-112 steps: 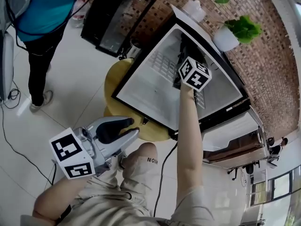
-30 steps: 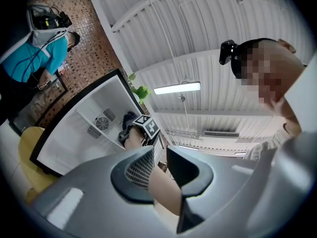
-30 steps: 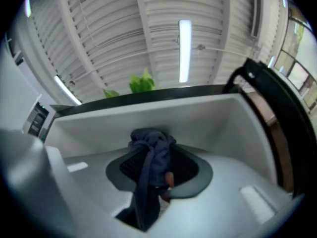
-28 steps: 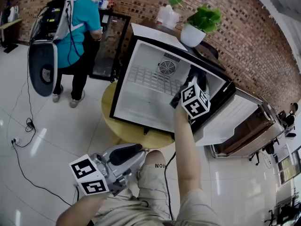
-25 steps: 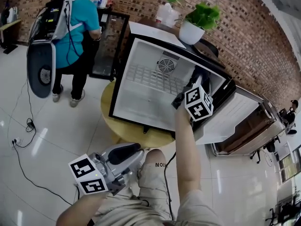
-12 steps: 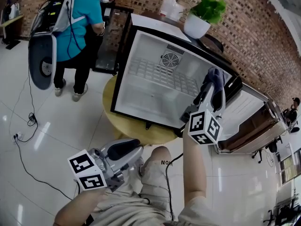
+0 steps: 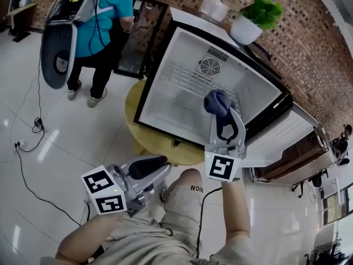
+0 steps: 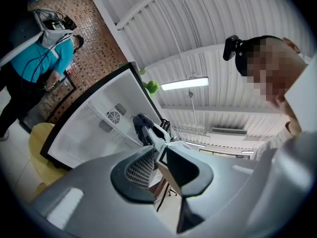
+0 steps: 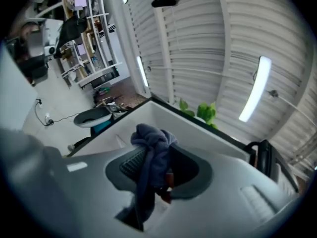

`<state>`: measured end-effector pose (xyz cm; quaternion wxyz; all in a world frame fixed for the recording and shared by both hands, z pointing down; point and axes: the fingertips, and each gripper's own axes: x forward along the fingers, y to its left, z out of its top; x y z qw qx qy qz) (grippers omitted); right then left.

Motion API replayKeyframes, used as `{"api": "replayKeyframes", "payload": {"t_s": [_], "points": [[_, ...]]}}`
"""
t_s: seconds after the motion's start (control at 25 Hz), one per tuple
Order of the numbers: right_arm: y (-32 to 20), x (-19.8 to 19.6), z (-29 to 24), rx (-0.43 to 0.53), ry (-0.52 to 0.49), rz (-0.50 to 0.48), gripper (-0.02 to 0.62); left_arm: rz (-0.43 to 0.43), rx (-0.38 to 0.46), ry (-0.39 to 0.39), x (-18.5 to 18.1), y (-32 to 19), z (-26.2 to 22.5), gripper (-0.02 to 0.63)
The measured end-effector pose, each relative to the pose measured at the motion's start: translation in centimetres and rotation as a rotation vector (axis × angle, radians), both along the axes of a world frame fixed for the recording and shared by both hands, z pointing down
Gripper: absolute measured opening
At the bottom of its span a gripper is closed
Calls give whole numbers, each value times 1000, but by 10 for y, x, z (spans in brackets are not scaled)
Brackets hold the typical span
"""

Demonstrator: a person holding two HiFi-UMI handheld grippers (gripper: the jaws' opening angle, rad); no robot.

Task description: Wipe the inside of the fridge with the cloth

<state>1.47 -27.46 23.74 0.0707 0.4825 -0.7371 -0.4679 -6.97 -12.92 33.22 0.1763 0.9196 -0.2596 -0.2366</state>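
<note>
The small fridge (image 7: pixel 182 101) stands open on a round table, its white inside bare with a fan grille at the back. My right gripper (image 7: pixel 219 110) is in front of the opening, shut on a bunched blue-grey cloth (image 7: pixel 216 100) that sticks out past the tips. In the right gripper view the cloth (image 9: pixel 151 150) hangs down between the pads, with the fridge wall (image 9: pixel 203 133) behind. My left gripper (image 7: pixel 157 163) is low by my knee, away from the fridge, shut and holding nothing. The left gripper view looks past its own tips (image 8: pixel 161 155) at the fridge (image 8: pixel 89 128).
A person in a teal shirt (image 7: pixel 102 15) with a backpack stands at the back left by a black glass cabinet (image 7: pixel 138 37). The yellow table (image 7: pixel 160 148) bears the fridge. Its door (image 7: pixel 276 139) swings out at the right. A potted plant (image 7: pixel 251 21) stands on top. A cable (image 7: pixel 25 134) lies on the floor.
My right gripper has pulled back from the fridge's right side wall to the front of the opening and rolled over, still gripping the cloth. The left gripper has stayed put.
</note>
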Motion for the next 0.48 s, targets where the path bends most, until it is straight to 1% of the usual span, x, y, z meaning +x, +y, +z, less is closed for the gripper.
{"api": "replayKeyframes", "payload": {"t_s": [0.04, 0.08, 0.16, 0.2, 0.24, 0.36, 0.48], "points": [[-2, -8, 17, -29, 54, 0, 121, -7, -6, -2, -1, -2, 2, 55], [-6, -15, 34, -67, 85, -6, 121, -13, -13, -3, -1, -4, 4, 55], [-16, -31, 66, -139, 105, -29, 121, -26, -24, -3, -3, -8, 7, 54], [-23, -40, 81, -159, 110, -34, 121, -33, -27, -2, -4, -9, 7, 52], [-31, -49, 93, -163, 119, -26, 121, -41, -28, -1, -6, -9, 6, 50], [-71, -75, 120, -137, 136, 40, 121, -61, -19, 2, -11, -9, 3, 40], [-124, -94, 133, -169, 113, 100, 120, -70, -3, 3, -15, -8, -2, 38]]}}
